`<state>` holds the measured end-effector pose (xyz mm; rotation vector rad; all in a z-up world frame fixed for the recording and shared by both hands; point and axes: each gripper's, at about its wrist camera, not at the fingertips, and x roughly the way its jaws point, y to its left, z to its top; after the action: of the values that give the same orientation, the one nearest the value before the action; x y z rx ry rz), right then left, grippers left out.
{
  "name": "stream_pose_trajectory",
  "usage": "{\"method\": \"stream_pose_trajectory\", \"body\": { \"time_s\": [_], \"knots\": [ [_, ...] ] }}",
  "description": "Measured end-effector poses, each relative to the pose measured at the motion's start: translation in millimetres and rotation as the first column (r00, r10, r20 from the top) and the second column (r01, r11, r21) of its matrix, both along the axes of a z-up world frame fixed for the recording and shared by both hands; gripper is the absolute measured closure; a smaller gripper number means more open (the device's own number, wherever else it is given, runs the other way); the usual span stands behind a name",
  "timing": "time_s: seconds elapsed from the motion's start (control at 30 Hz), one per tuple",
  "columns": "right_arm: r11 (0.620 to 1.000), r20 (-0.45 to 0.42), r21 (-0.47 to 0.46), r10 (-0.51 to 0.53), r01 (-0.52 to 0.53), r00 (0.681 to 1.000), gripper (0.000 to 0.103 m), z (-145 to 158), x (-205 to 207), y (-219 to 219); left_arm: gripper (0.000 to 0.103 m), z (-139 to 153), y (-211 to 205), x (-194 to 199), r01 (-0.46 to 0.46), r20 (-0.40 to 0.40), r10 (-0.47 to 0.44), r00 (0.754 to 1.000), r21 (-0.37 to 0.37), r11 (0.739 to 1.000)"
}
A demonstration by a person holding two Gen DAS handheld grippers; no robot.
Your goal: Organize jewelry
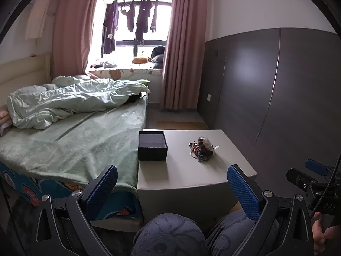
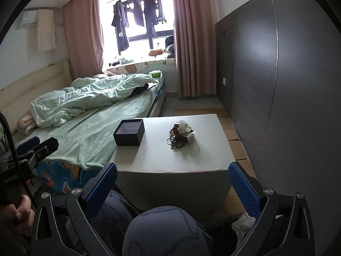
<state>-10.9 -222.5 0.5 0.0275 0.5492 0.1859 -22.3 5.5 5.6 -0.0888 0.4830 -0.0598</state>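
A heap of jewelry [image 1: 202, 148], beads with white pieces, lies on a low white table [image 1: 191, 177]; it also shows in the right wrist view [image 2: 181, 135]. An open, empty black box [image 1: 152, 146] stands at the table's left edge, next to the bed, and shows in the right wrist view [image 2: 129, 133]. My left gripper [image 1: 172, 170] is open and empty, held before the table's near edge. My right gripper [image 2: 172, 170] is open and empty, also short of the table. Both are well back from the jewelry.
A bed with a green sheet [image 1: 74, 140] and crumpled duvet touches the table's left side. A dark wall panel [image 1: 277, 96] runs along the right. My knees [image 1: 170, 234] are below the grippers. Pink curtains [image 1: 174, 53] frame the window.
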Motion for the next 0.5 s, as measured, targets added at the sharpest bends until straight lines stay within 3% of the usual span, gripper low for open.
{"method": "stream_pose_trajectory", "body": {
  "time_s": [0.5],
  "knots": [
    [1.0,0.011,0.001,-0.007,0.007,1.0,0.0,-2.4,-2.9,2.5,0.0,1.4,4.3,-1.0,0.004,0.002,-0.004,1.0,0.004,1.0]
  ]
}}
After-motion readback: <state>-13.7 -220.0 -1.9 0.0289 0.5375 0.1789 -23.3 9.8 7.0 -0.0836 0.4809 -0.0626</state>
